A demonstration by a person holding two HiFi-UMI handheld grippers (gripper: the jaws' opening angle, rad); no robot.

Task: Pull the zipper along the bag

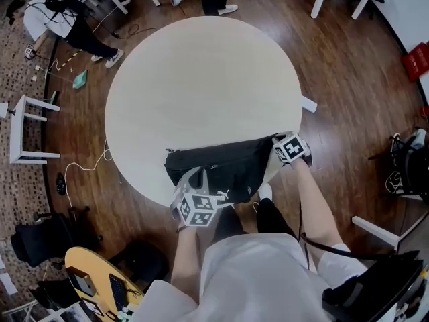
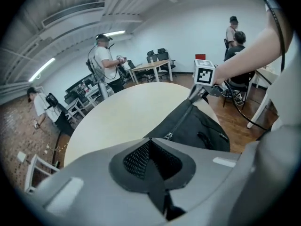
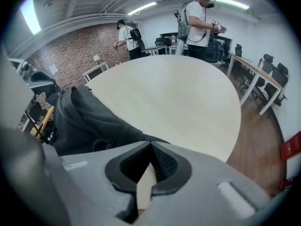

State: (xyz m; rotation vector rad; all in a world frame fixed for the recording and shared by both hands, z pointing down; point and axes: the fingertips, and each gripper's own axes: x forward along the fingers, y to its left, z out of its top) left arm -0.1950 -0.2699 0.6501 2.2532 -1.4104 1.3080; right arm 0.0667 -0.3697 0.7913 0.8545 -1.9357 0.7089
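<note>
A black bag (image 1: 221, 166) lies at the near edge of the round pale table (image 1: 201, 79). In the left gripper view its zipper (image 2: 181, 119) runs along the top, and the metal pull (image 2: 168, 136) lies loose just beyond my jaws. My left gripper (image 1: 192, 180) hovers over the bag's left end; its jaws (image 2: 149, 141) are shut with nothing between them. My right gripper (image 1: 276, 139) is at the bag's right end, and its jaws (image 3: 150, 144) are shut on the corner of the bag's fabric (image 3: 84, 121). From the left gripper view, that end is lifted slightly towards the right gripper (image 2: 196, 94).
The person's legs are against the table's near edge. White tables and stools (image 1: 27, 129) stand to the left, and a white cable (image 1: 87, 166) trails on the wooden floor. People (image 3: 197, 22) stand beyond the far side. A yellow object (image 1: 94, 274) is at the lower left.
</note>
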